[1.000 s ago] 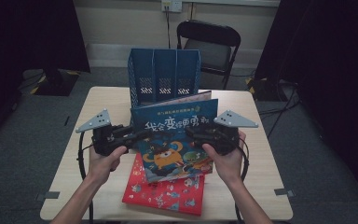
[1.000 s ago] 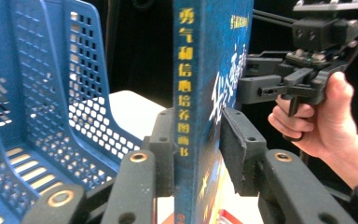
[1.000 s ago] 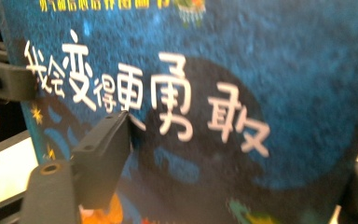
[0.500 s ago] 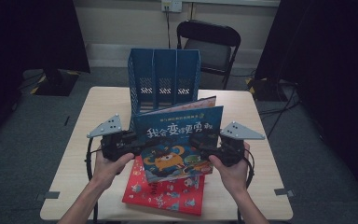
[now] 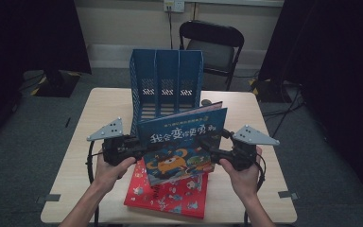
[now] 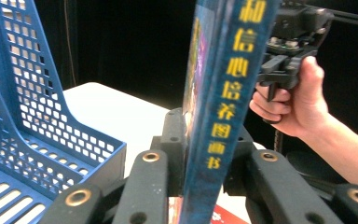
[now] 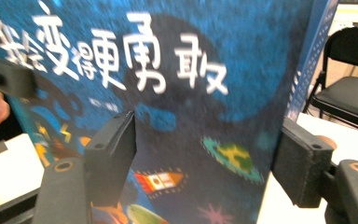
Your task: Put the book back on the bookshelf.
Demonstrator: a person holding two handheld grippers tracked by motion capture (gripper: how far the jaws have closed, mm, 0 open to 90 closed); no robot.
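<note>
Item in hand: blue picture book (image 5: 182, 142), raised on edge above the red book (image 5: 170, 196) on the table (image 5: 99, 109), just in front of the blue file rack (image 5: 166, 82). My left gripper (image 6: 200, 154) has just been closing and pinches the book's spine edge. My right gripper (image 7: 205, 158) stands spread, pads not pressing, the cover showing between them. Judged step: stand the book upright and feed it into a rack slot. I'd keep the left pinch firm, steady the far edge with the right, and align the spine to one compartment.
</note>
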